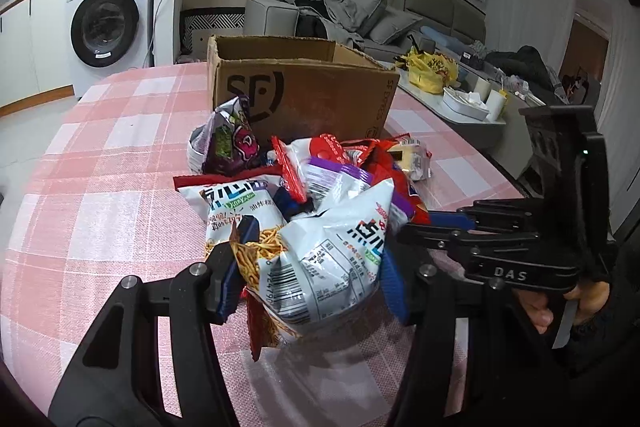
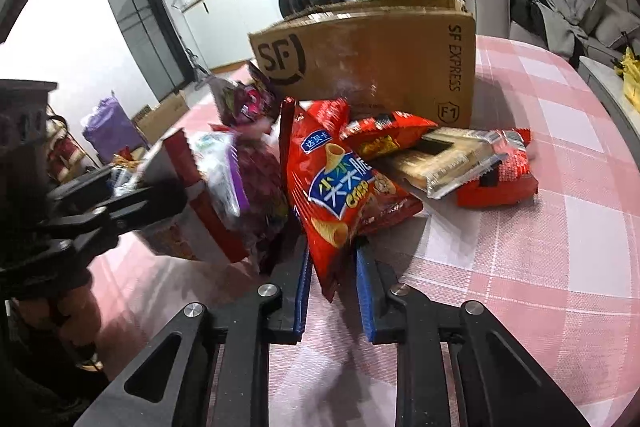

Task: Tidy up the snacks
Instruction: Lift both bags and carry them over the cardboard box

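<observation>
My left gripper [image 1: 314,277] is shut on a crumpled white snack bag [image 1: 336,259] with a barcode and a picture of fried sticks, its blue pads pressing both sides. The bag sits at the near edge of a snack pile [image 1: 332,167] on the pink plaid table. My right gripper [image 2: 334,289] is shut on the lower end of a red crisp bag [image 2: 340,187], which stands upright out of the pile. Behind the snacks stands an open brown cardboard box [image 1: 304,87] [image 2: 380,67]. Each gripper shows in the other's view: the right gripper [image 1: 480,239], the left gripper [image 2: 120,203].
Other packets lie against the box: a purple bag [image 2: 244,99], a clear cracker packet [image 2: 452,155], a second white bag [image 1: 232,203]. The plaid table [image 1: 100,187] extends left and right. A washing machine [image 1: 108,23] and grey sofa [image 1: 360,11] stand beyond.
</observation>
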